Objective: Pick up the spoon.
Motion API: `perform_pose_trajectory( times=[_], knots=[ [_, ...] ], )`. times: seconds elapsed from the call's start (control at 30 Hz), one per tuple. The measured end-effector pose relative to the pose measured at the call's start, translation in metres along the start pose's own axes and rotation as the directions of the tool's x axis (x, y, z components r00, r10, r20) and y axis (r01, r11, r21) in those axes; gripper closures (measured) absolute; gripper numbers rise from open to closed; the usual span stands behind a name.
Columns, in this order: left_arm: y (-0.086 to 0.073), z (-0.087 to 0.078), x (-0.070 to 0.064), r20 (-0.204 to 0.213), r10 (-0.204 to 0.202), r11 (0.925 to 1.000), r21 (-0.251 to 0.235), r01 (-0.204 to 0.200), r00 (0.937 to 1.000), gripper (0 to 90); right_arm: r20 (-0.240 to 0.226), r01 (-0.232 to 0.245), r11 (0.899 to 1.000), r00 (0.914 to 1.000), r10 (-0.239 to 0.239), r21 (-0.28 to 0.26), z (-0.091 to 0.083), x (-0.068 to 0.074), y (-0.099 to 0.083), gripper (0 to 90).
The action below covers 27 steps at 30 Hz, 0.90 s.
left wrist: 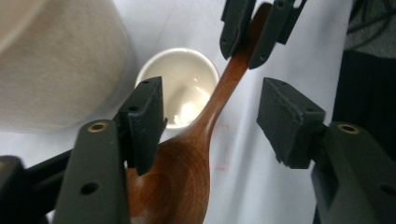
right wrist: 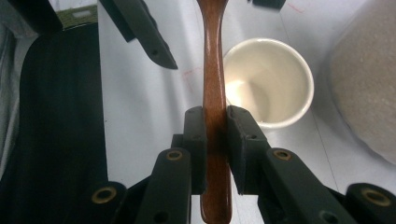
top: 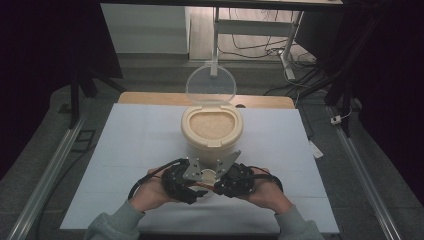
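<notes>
A brown wooden spoon [right wrist: 214,70] is clamped by its handle in my right gripper [right wrist: 215,122], which is shut on it. The spoon's bowl [left wrist: 180,179] lies between the wide-apart jaws of my open left gripper [left wrist: 210,112], with the left pad close beside it. Farther up the handle the right gripper [left wrist: 254,32] is seen holding it. A small white cup [left wrist: 180,88] [right wrist: 268,81] stands empty on the table under the spoon. In the high view both grippers, left [top: 182,179] and right [top: 234,180], meet around the cup [top: 207,175] near the table's front.
A cream rice container [top: 211,127] full of rice stands just behind the cup, its clear lid [top: 210,85] hinged up at the back. Its wall [left wrist: 56,60] [right wrist: 369,70] is close to both grippers. The white table cover [top: 125,150] spreads to either side.
</notes>
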<state>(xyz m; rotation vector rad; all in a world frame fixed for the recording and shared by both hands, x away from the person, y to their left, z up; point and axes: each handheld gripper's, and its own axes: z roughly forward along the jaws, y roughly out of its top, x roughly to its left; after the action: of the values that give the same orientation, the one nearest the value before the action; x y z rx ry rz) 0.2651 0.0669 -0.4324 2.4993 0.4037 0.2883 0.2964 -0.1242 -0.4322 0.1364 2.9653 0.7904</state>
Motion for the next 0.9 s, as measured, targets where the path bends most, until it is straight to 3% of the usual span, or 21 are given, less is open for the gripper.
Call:
perform_pose_trajectory(
  times=[0.5,0.6,0.7,0.83,0.87,0.9],
  knots=[
    [-0.002,0.01,-0.005,0.014,0.068,0.9935,0.091,-0.068,0.9976,67.6,0.014,0.086,0.996,0.9962,-0.086,0.02,0.002,0.009,0.009,77.9],
    [-0.003,0.012,-0.007,0.04,0.086,0.9908,0.101,-0.09,0.9955,72.5,0.011,0.113,0.993,0.9935,-0.113,0.027,0.002,0.011,0.01,77.8],
    [-0.004,0.015,-0.008,0.081,0.125,0.9827,0.127,-0.135,0.9889,76.2,0.0,0.121,0.992,0.9927,-0.121,0.026,0.003,0.014,0.01,77.4],
    [-0.005,0.018,-0.011,0.102,0.144,0.9767,0.145,-0.158,0.9843,80.7,0.005,0.128,0.992,0.9918,-0.128,0.015,0.002,0.015,0.011,77.1],
    [-0.004,0.02,-0.011,0.104,0.162,0.9696,0.168,-0.178,0.9814,80.7,0.015,0.12,0.993,0.9927,-0.12,-0.003,0.0,0.015,0.01,88.0],
    [-0.004,0.02,-0.011,0.104,0.162,0.9696,0.168,-0.178,0.9814,80.8,0.032,0.121,0.993,0.9922,-0.121,-0.012,-0.001,0.015,0.009,87.6]
  ],
)
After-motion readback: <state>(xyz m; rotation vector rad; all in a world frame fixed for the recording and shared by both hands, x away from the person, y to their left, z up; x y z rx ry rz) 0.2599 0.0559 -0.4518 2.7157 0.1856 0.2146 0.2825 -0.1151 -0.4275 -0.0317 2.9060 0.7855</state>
